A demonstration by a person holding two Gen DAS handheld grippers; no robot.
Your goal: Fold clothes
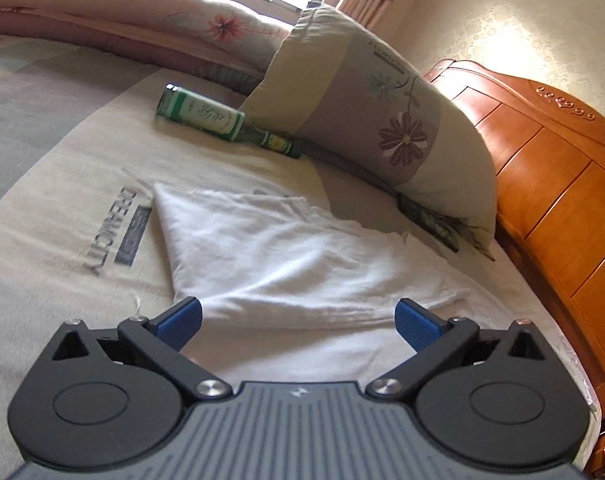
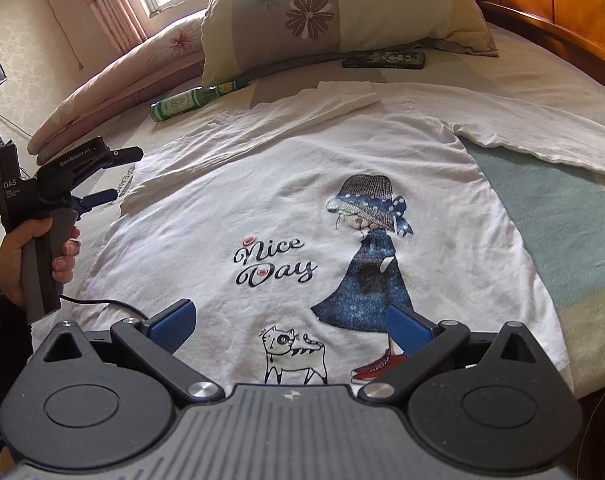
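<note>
A white T-shirt (image 2: 286, 184) with a "Nice Day" print, a girl and a cat lies spread flat on the bed. My right gripper (image 2: 290, 326) hovers open above its hem, nothing between the blue pads. In the left wrist view the shirt's left sleeve (image 1: 286, 252) lies rumpled ahead of my left gripper (image 1: 298, 320), which is open and empty just short of the cloth. The right wrist view also shows the left gripper (image 2: 122, 176) held in a hand at the shirt's left edge, jaws apart.
A green glass bottle (image 1: 226, 120) lies on the sheet beyond the sleeve, against a flowered pillow (image 1: 382, 120). A dark phone-like case (image 2: 384, 59) rests near the pillow. A folded quilt (image 1: 122, 20) and a wooden headboard (image 1: 542, 160) border the bed. A cable (image 2: 102, 302) trails from the left gripper.
</note>
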